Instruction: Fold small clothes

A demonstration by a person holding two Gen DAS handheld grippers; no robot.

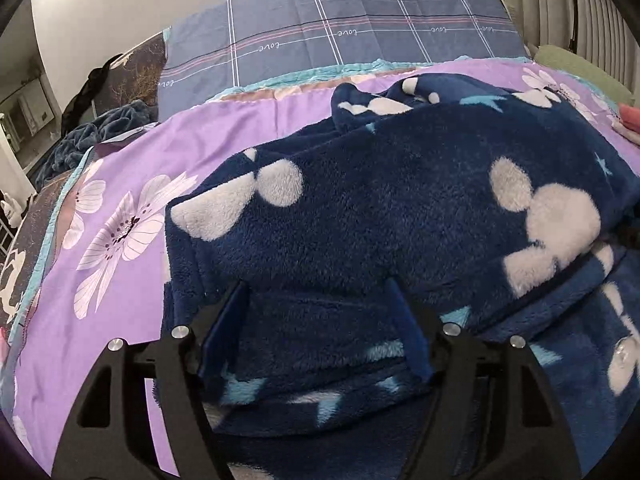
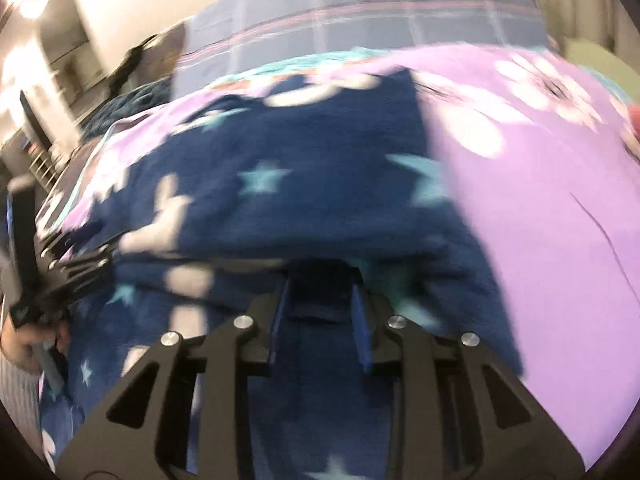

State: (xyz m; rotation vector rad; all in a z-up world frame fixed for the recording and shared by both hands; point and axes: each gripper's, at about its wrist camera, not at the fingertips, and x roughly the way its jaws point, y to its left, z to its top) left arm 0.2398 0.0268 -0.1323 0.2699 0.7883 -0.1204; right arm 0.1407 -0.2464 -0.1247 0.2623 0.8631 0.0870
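A dark blue fleece garment with white patches and light blue stars lies on a purple flowered bedsheet. It is partly folded over itself. My left gripper is open, its fingers straddling the near fold of the fleece. In the blurred right wrist view the same garment fills the middle, and my right gripper stands open at its near folded edge, the fingertips tucked under the fold. The left gripper and the hand holding it show at the left edge in the right wrist view.
A blue checked pillow lies at the head of the bed. A dark blue blanket is heaped at the left. Folded pink and white clothes and a green cushion sit at the right edge, by a curtain.
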